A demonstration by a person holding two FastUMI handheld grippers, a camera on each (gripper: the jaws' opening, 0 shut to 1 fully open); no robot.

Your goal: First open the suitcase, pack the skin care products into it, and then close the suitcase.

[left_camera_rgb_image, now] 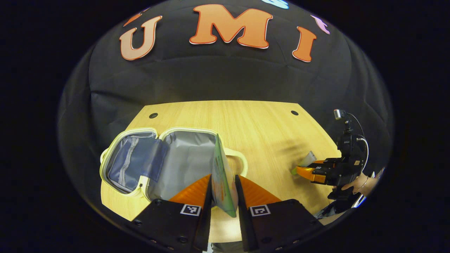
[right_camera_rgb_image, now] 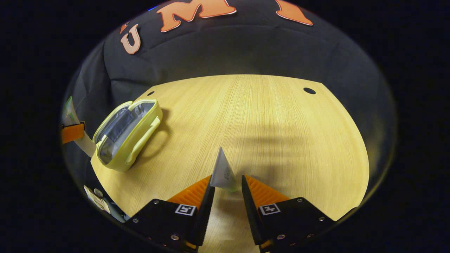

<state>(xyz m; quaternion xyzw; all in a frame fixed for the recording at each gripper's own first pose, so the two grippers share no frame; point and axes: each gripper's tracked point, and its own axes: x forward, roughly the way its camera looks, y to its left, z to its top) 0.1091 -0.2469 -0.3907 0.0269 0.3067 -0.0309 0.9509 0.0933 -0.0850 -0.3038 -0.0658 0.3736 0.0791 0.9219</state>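
The suitcase (left_camera_rgb_image: 158, 160), a small pale-yellow zip case, lies open on the bench (left_camera_rgb_image: 267, 140), its grey-lined halves spread flat. The left tool (left_camera_rgb_image: 223, 191) is closed narrow on a flat green sachet (left_camera_rgb_image: 222, 175), held on edge with its long axis pointing away from the tool. In the left gripper view the open compartment sits just ahead and slightly left of the sachet, so this tool is much the nearer, and a short forward, downward move should bring the sachet into the case. The right tool (right_camera_rgb_image: 226, 184) grips a small pale tube (right_camera_rgb_image: 222, 172), its crimped end pointing forward. From it the suitcase (right_camera_rgb_image: 128, 135) lies well apart, far to the left across the bench.
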